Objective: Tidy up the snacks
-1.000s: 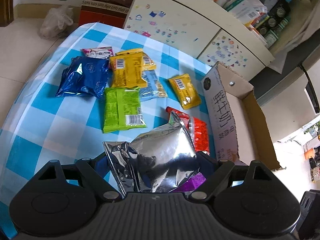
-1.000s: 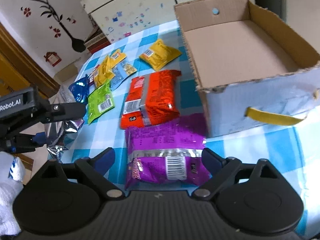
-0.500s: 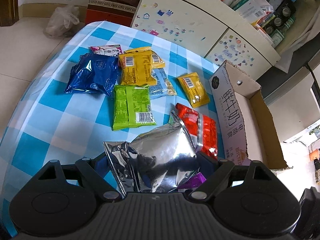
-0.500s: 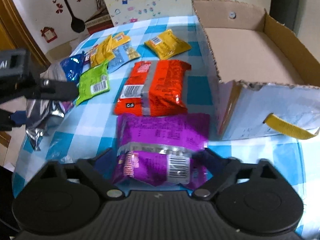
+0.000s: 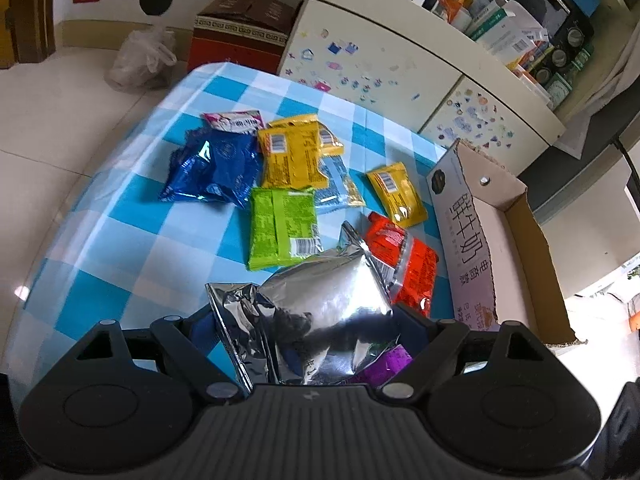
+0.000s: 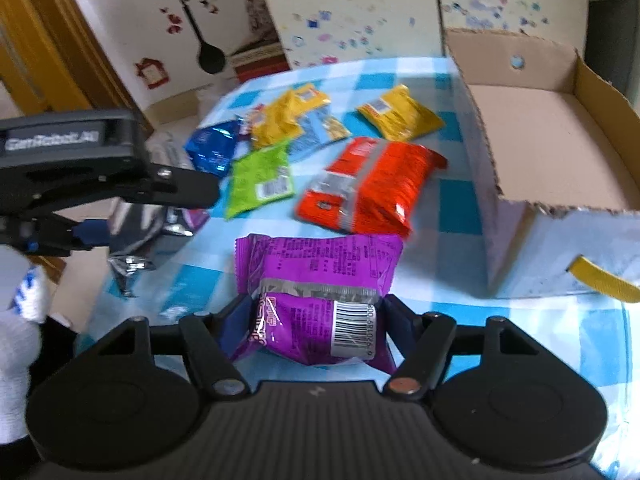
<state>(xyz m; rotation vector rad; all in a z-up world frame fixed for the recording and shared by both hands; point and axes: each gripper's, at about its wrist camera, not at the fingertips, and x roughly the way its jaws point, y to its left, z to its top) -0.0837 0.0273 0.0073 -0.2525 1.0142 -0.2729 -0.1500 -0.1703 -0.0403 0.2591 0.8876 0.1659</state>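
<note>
My left gripper is shut on a silver foil snack bag and holds it above the blue checked table; it also shows in the right wrist view. My right gripper is shut on a purple snack bag, lifted off the table near its front edge. The open cardboard box stands at the right, empty inside; it also shows in the left wrist view. A red-orange bag lies just left of the box.
More packets lie on the table: green, blue, large yellow, small yellow, light blue and pink. A sticker-covered cabinet stands behind the table.
My right gripper has closed on the purple bag and raised it off the table. My left gripper has lifted higher with the silver bag still in it.
</note>
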